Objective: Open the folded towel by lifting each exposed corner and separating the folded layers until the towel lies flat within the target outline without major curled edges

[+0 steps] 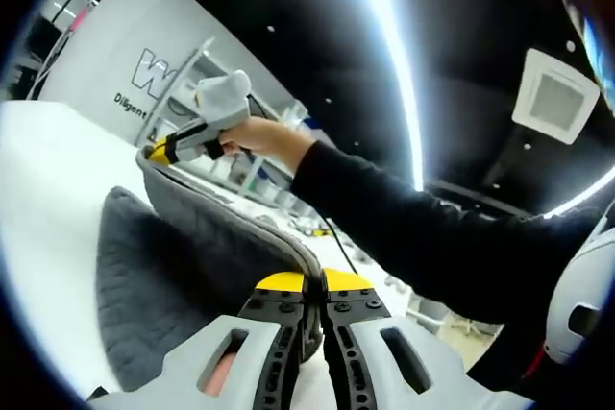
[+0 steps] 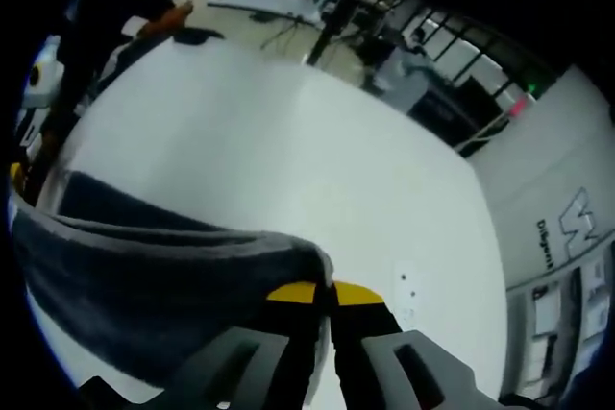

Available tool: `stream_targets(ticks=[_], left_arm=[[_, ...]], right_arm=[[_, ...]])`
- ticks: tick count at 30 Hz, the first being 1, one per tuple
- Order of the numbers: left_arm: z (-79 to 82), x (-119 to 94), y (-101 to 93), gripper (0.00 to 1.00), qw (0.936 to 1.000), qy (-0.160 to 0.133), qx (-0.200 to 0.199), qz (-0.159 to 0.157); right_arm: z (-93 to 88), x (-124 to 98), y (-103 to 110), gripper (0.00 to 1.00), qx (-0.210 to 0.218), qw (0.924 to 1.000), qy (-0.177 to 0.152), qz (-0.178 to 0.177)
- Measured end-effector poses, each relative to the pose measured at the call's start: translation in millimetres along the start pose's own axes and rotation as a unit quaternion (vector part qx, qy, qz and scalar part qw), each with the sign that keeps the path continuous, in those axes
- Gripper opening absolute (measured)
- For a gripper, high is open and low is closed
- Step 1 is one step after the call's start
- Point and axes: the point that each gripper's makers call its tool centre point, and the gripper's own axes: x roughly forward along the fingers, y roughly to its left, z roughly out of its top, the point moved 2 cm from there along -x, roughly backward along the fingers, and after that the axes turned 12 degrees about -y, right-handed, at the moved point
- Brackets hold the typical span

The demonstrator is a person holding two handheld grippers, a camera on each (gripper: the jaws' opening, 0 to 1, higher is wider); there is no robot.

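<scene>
Pinching the towel (image 1: 183,276) along its upper edge, the left gripper (image 1: 314,285) has its yellow-tipped fingers (image 1: 279,283) pressed together on the grey fabric, which hangs down to the left of them in the left gripper view. From there the towel's pale edge runs up and away to the right gripper (image 1: 163,151), seen in that view held by a hand (image 1: 259,136) on a dark sleeve (image 1: 423,228); its yellow tips sit right at the far end of that edge, closed on the fabric. In the right gripper view the right gripper (image 2: 325,295) shows its own fingers (image 2: 293,293) pressed together on a corner of the towel (image 2: 144,276), which stretches off to the left as a dark band raised above the white tabletop (image 2: 288,151). A person in dark clothes (image 2: 106,7) stands at the far left of that view. Writing can be read on a white wall panel (image 1: 125,55): a large outlined "W" and below it smaller dark letters starting "Diligent", cut off by things in front. The same panel (image 2: 567,228) shows at the right of the right gripper view, with the "W" and "Dilige" turned on their side.
</scene>
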Motion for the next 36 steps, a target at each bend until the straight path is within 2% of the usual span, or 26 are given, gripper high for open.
stream_targets(ticks=[19,29,36], left_arm=[[-8.4,14.0,-11.2,0.03,0.9998,0.009,0.005,-0.017],[-10.2,24.9,-20.2,0.03,0.9994,0.013,0.011,-0.03],[-16.4,31.7,-26.9,0.03,0.999,0.02,0.011,-0.039]], right_arm=[[-15.8,-24.5,-4.4,0.0,-0.004,0.9996,0.019,-0.02],[-19.9,-42.4,-12.2,0.0,-0.013,0.9989,0.01,-0.044],[-20.7,-50.7,-11.2,0.0,-0.024,0.9986,0.0,-0.047]])
